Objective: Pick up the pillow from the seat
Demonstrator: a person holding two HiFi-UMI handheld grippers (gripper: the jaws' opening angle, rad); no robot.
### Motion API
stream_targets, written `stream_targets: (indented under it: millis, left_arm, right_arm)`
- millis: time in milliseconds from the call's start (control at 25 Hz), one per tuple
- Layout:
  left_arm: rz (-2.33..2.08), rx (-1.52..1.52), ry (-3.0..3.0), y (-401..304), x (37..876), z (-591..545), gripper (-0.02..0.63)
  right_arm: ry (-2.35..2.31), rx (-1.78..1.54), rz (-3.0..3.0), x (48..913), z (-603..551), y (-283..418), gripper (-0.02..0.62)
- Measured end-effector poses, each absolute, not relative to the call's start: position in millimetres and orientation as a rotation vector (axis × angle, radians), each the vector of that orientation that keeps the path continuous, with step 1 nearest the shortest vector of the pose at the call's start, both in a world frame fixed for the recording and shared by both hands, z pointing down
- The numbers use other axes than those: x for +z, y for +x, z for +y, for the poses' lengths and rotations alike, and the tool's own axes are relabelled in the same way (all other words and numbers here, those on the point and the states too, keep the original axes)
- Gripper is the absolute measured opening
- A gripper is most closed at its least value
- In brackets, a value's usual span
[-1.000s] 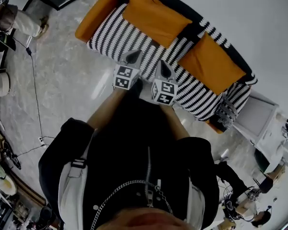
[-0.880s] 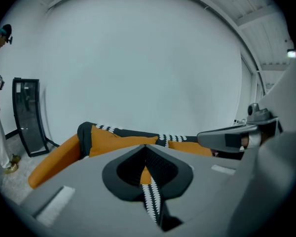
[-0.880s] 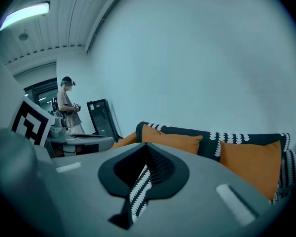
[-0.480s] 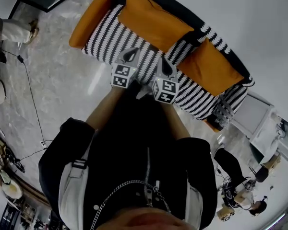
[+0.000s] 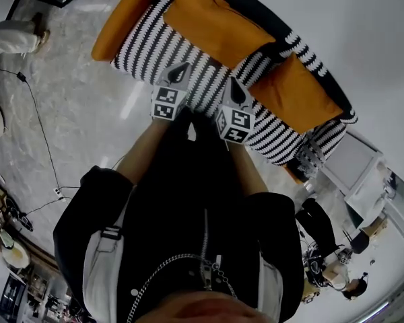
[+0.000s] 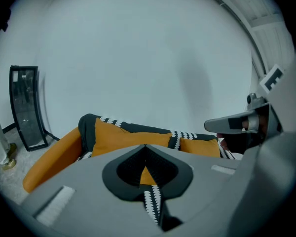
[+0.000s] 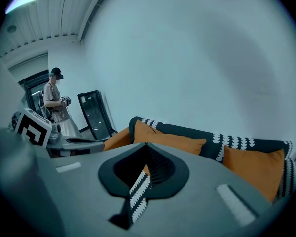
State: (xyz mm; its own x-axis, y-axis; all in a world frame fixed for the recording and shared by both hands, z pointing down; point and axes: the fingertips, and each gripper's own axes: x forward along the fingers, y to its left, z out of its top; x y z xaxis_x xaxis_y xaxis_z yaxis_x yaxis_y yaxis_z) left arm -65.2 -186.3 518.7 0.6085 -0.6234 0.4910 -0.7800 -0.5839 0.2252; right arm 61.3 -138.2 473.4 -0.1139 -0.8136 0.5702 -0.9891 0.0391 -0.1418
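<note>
Two orange pillows lean on the back of a black-and-white striped sofa (image 5: pixel 148 42): the larger pillow (image 5: pixel 215 19) at the left and the smaller pillow (image 5: pixel 293 93) at the right. They also show as the larger pillow (image 6: pixel 123 135) (image 7: pixel 167 142) and the smaller pillow (image 6: pixel 200 147) (image 7: pixel 256 169). My left gripper (image 5: pixel 180 73) and right gripper (image 5: pixel 237 94) hang side by side over the seat's front edge, short of both pillows. Both are shut with nothing between the jaws.
The sofa has an orange armrest (image 5: pixel 118 22) at its left end. A white cabinet (image 5: pixel 357 160) stands past its right end. A cable (image 5: pixel 44 113) trails over the pale floor at the left. Other people stand at the bottom right (image 5: pixel 330 261) and by a black-framed panel (image 7: pixel 96 112).
Both grippers have moved a little forward over the striped seat, and the sofa sits closer in the head view. The jaws have stayed shut.
</note>
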Motion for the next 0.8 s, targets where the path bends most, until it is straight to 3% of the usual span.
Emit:
stream_targets:
  millis: [800]
  left_arm:
    - [-1.053,0.756,2.572,-42,568,-231,0.011]
  right_arm:
    - [1.876,0.775,-1.914,523,-179,143,0.003]
